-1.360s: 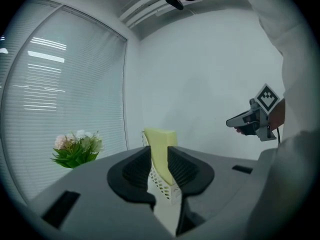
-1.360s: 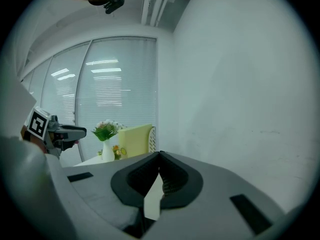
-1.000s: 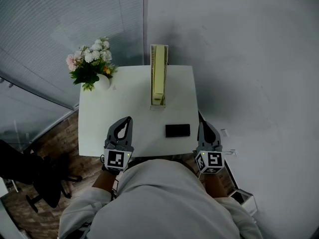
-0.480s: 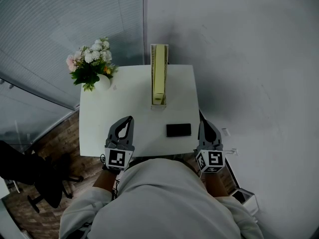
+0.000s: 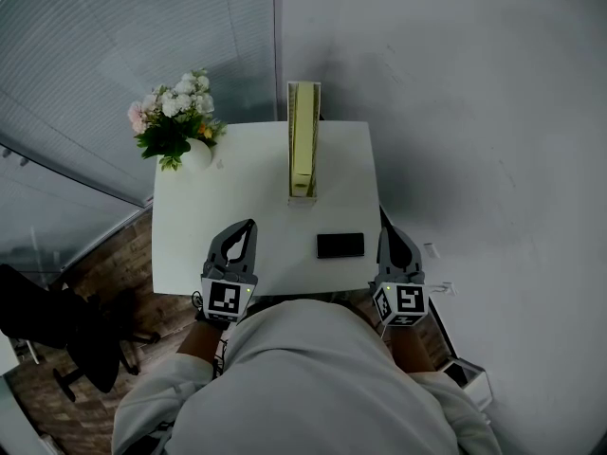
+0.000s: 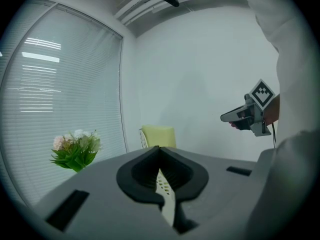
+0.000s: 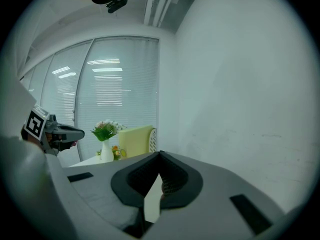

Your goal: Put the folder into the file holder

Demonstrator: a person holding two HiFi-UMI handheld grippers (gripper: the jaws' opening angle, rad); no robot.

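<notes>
A pale yellow-green folder (image 5: 303, 136) stands upright inside the white mesh file holder (image 5: 302, 200) at the back middle of the white table (image 5: 247, 188). From the left gripper view, the folder (image 6: 160, 136) sits straight ahead beyond the jaws. The right gripper view has it (image 7: 134, 140) to the left. My left gripper (image 5: 249, 224) hovers over the table's near left part, shut and empty, its tips (image 6: 160, 148) meeting. My right gripper (image 5: 384, 216) is off the table's near right corner, also shut (image 7: 160, 154) with nothing in it. Both are well short of the holder.
A white vase of pink and white flowers (image 5: 174, 121) stands at the table's back left corner. A flat black device (image 5: 340, 245) lies near the front right. A grey wall runs along the right, window blinds along the left, and a dark chair (image 5: 66, 339) stands at lower left.
</notes>
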